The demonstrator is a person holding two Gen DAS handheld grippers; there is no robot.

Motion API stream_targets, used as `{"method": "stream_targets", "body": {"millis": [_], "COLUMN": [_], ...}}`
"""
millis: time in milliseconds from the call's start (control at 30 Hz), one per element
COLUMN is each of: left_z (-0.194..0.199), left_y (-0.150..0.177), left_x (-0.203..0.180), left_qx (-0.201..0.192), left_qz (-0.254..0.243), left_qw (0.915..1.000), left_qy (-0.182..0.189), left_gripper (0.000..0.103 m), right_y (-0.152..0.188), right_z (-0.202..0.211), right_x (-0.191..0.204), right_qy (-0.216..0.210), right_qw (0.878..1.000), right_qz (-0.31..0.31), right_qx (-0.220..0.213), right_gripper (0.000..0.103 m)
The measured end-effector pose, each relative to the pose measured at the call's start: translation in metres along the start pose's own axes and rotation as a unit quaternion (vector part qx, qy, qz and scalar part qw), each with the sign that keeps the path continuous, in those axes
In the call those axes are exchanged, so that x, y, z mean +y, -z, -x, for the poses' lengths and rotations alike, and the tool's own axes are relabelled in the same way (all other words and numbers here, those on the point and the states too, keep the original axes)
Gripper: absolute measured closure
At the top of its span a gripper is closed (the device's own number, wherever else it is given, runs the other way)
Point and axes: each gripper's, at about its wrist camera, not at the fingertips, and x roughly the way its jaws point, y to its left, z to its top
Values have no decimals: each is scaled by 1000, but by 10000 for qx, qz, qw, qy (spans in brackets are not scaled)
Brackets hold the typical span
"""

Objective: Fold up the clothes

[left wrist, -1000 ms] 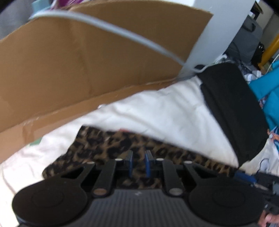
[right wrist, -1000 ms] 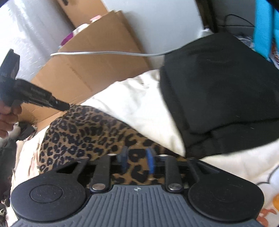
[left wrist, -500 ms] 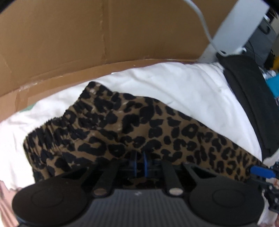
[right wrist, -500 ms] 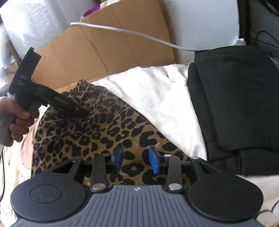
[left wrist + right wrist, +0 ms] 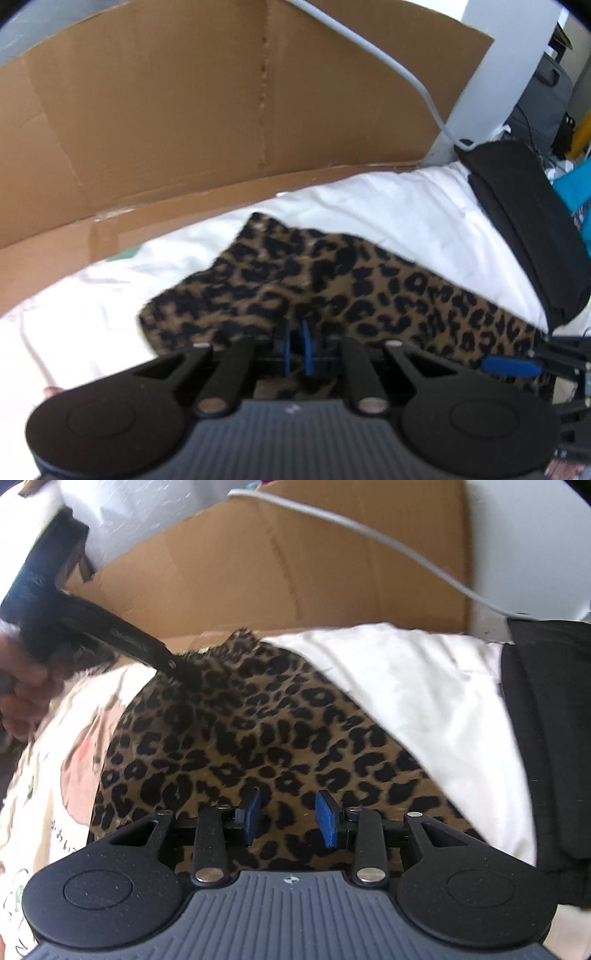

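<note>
A leopard-print garment (image 5: 369, 288) lies on white bedding (image 5: 369, 206). My left gripper (image 5: 298, 345) is shut on its near edge, and the cloth bunches up in a fold in front of the pads. In the right wrist view the left gripper (image 5: 181, 666) pinches the garment's (image 5: 258, 738) far left corner, held by a hand (image 5: 22, 686). My right gripper (image 5: 290, 818) is open just above the print, with nothing between its blue pads. One of those pads (image 5: 509, 365) shows at the right edge of the left wrist view.
A folded black garment (image 5: 528, 221) lies on the bedding to the right. A brown cardboard sheet (image 5: 221, 110) stands along the far side, with a grey cable (image 5: 406, 70) hanging across it. A printed sheet (image 5: 55, 775) covers the left side.
My left gripper closed on the leopard cloth and drew its edge up into a fold. My right gripper's pads spread a little wider and stay over the cloth.
</note>
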Motion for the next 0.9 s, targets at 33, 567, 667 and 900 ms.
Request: {"method": "stream_targets", "body": {"millis": [33, 567, 667, 900], "left_z": [1, -25, -8, -12], "left_y": [3, 18, 19, 36], "left_x": [4, 13, 17, 27], "left_qx": [18, -180, -149, 271], "left_qz": [-42, 38, -81, -254], "left_qw": [10000, 9997, 9997, 9993], "left_qy": [7, -158, -146, -75], "left_gripper": [93, 100, 99, 99], "right_y": [1, 11, 13, 13], "right_z": [-3, -7, -4, -2], "right_x": [0, -18, -22, -37], "right_qy": [43, 622, 693, 779], "right_qw": [10000, 9977, 9973, 9967], "right_qz": [50, 206, 176, 63], "right_qx": [58, 176, 179, 220], "right_gripper": [62, 54, 54, 54]}}
